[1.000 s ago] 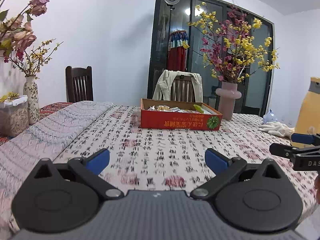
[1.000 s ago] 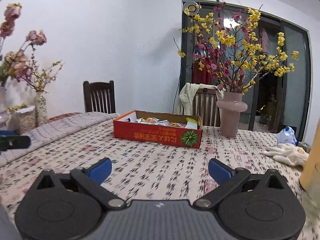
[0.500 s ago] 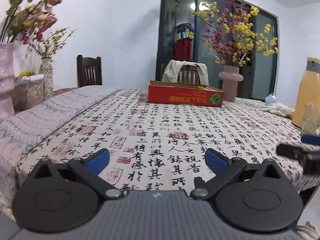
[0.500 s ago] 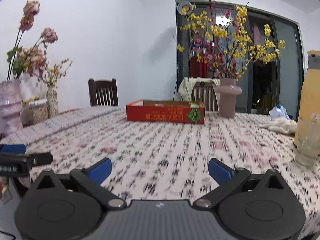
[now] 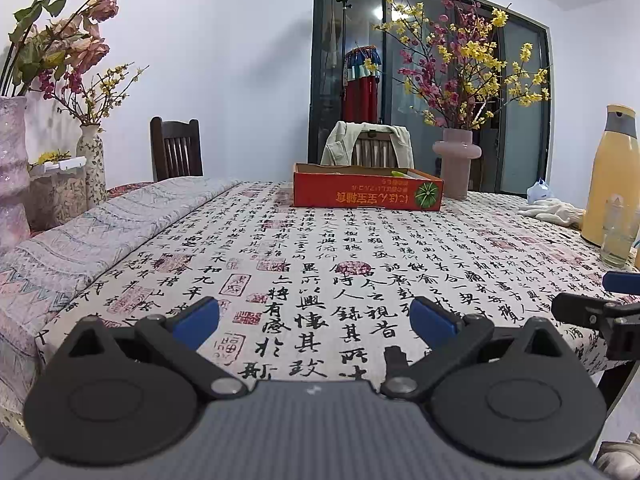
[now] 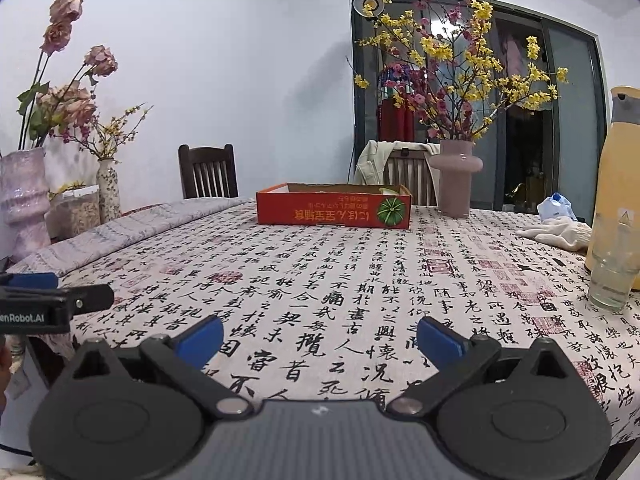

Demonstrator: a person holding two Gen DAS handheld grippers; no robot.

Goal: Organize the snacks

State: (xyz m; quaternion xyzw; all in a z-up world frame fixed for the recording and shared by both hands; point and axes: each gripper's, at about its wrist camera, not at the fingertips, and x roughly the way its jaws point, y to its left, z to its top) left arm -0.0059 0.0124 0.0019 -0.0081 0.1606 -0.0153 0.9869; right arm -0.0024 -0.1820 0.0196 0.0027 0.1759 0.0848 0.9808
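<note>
A red cardboard box [image 5: 367,191] stands at the far side of the table; it also shows in the right wrist view [image 6: 334,210]. From this low angle only a sliver of its contents shows above its rim. My left gripper [image 5: 315,320] is open and empty at the table's near edge. My right gripper [image 6: 319,339] is open and empty, also at the near edge. The right gripper's fingers [image 5: 580,310] show at the right of the left wrist view. The left gripper's fingers [image 6: 86,295] show at the left of the right wrist view.
A calligraphy-print cloth [image 5: 320,248] covers the table. A pink vase of flowers [image 5: 457,168] stands right of the box. A yellow thermos [image 5: 610,176], a glass [image 6: 612,266] and white gloves [image 6: 560,232] are at right. Vases [image 6: 24,200] and a folded blanket [image 5: 100,224] are at left. Chairs stand behind.
Both grippers have drawn back from near the box to the table's near edge and dropped lower. The box now looks farther away. Both stay open.
</note>
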